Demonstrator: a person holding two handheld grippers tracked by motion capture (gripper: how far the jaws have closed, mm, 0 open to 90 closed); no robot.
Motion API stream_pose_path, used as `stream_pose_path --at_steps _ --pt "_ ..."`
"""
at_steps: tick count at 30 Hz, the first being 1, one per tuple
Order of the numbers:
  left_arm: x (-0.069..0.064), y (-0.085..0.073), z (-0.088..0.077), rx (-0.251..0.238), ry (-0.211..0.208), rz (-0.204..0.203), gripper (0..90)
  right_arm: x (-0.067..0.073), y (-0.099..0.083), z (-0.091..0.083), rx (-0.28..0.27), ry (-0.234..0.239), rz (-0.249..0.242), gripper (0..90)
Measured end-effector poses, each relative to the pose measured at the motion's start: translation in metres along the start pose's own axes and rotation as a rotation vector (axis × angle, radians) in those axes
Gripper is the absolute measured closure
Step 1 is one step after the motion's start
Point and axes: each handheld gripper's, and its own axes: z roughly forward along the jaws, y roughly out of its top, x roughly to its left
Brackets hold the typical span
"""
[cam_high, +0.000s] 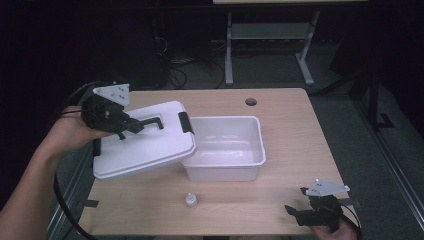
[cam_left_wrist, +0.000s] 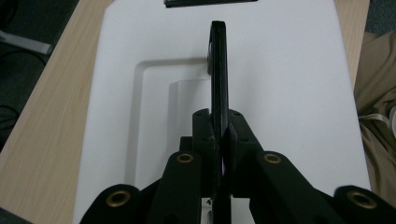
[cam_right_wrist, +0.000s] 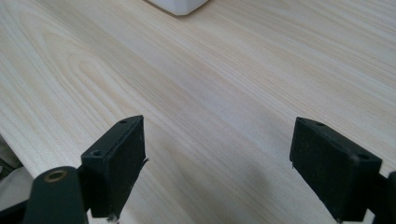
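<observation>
A white lid (cam_high: 145, 142) with a black handle (cam_high: 150, 121) hangs tilted over the table's left side, its right edge overlapping the open white bin (cam_high: 227, 145). My left gripper (cam_high: 131, 125) is shut on that handle; in the left gripper view the black handle (cam_left_wrist: 218, 70) runs upright between the closed jaws, with the white lid (cam_left_wrist: 280, 84) behind it. My right gripper (cam_high: 300, 214) stands open at the table's front right corner, low over the bare wood, nothing between its fingers (cam_right_wrist: 119, 158).
A small white dropper bottle (cam_high: 190, 200) stands near the front edge, in front of the bin. A round cable hole (cam_high: 251, 102) sits at the table's back. A metal table frame (cam_high: 270, 45) stands on the dark floor beyond.
</observation>
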Motion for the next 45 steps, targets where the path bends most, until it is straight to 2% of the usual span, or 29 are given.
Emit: stream_pose_path --at_steps 4,8,12,17,22,28,33,43,45 --pt "-0.003 -0.017 -0.006 0.006 0.018 -0.024 83.9 0.000 0.000 0.001 0.003 0.000 -0.001 17.7" --pt "-0.006 -0.034 -0.012 -0.018 0.021 -0.051 84.0 0.001 0.000 0.001 0.004 -0.001 -0.003 17.7" --pt "-0.007 -0.046 -0.016 -0.005 0.037 -0.061 83.9 0.002 0.001 0.002 0.008 -0.001 -0.005 17.7" --pt "-0.009 -0.061 -0.013 -0.013 0.040 -0.083 83.9 0.002 0.001 0.003 0.014 -0.002 -0.011 17.6" --pt "-0.010 -0.074 -0.002 -0.005 0.030 -0.098 83.9 0.002 0.002 0.004 0.020 0.000 -0.012 17.7" --pt "-0.014 -0.088 0.012 0.010 0.038 -0.112 83.9 0.002 0.001 0.003 0.020 -0.005 -0.017 17.7" --pt "-0.017 -0.102 0.028 -0.009 0.045 -0.145 83.9 0.002 0.002 0.002 0.013 -0.006 -0.015 17.7" --pt "-0.022 -0.125 0.062 0.021 0.034 -0.174 83.9 0.002 0.002 0.004 0.024 -0.006 -0.032 17.7" --pt "-0.023 -0.129 0.071 0.044 0.024 -0.169 83.9 0.002 0.003 0.005 0.028 -0.006 -0.032 17.6"
